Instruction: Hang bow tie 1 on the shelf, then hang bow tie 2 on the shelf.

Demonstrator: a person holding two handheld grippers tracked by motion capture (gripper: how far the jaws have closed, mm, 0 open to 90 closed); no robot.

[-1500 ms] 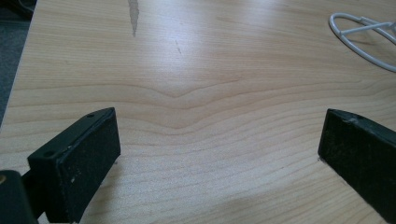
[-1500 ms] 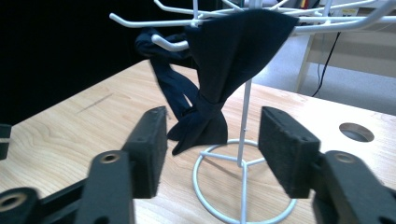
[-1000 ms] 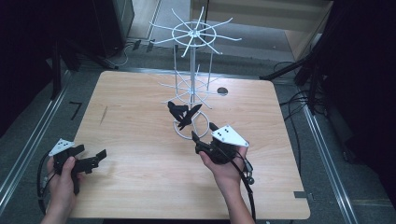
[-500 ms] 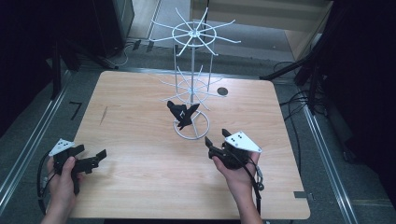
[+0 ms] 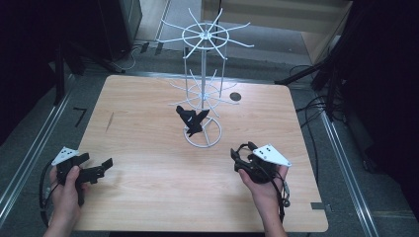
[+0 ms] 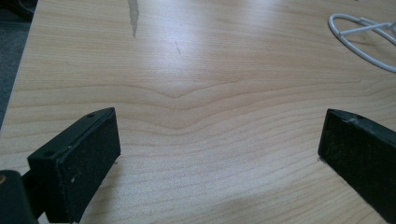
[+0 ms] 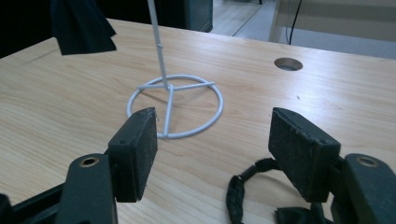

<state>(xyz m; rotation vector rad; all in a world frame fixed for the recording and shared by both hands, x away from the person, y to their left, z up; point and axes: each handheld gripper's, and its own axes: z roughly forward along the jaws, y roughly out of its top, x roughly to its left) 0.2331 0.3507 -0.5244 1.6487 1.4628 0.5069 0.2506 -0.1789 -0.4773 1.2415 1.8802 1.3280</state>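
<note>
A white wire rack (image 5: 203,74) stands mid-table on a ring base (image 7: 173,106). A black cloth-like piece (image 5: 191,120) hangs from its lower tier and appears at the top left in the right gripper view (image 7: 81,25). My right gripper (image 5: 238,156) is to the near right of the base. It is open (image 7: 212,126), with nothing between the pads. A black loop (image 7: 233,191) lies just under its jaws. My left gripper (image 5: 101,168) rests at the near left of the table, open (image 6: 219,126) over bare wood.
The wooden table (image 5: 148,197) has a round cable hole (image 5: 235,97) behind and to the right of the rack. A metal rail (image 5: 29,158) runs along the left side, and cables lie on the floor at the right. Part of the rack's ring (image 6: 369,30) is at the top right of the left gripper view.
My right gripper has drawn back from the rack's base toward the near right and sunk a little. The black piece stays hanging on the rack. The left gripper has not moved.
</note>
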